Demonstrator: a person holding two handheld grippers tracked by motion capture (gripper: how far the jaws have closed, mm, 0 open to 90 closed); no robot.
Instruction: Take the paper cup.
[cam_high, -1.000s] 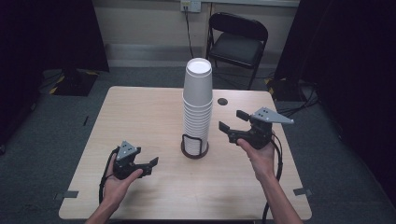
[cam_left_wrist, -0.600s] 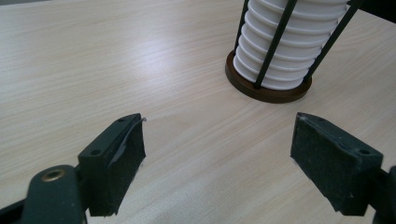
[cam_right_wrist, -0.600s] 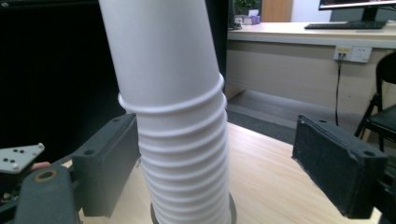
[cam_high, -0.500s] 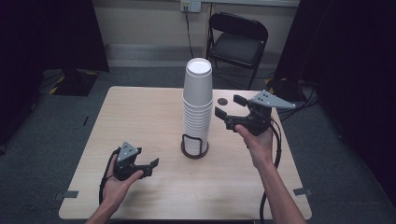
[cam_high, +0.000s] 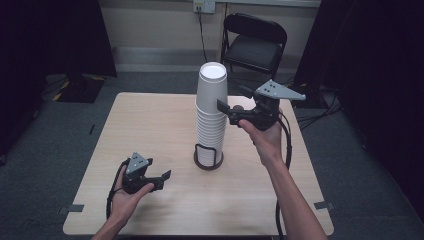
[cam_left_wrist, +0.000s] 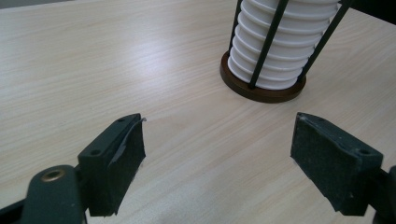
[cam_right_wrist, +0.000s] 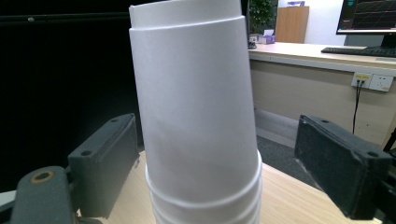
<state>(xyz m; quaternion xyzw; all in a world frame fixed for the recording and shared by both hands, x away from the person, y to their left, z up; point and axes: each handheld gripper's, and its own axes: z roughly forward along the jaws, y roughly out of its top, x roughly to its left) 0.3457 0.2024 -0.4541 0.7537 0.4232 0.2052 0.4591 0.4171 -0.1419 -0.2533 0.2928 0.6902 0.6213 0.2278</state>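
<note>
At frame centre, the top cup of the stack is flanked by the wide-open, empty right gripper; lower left, the left gripper is held agape, empty.

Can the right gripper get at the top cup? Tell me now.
Probably yes. The right gripper is open, level with the top cup, its fingers apart on both sides with gaps and nothing between them and it.
</note>
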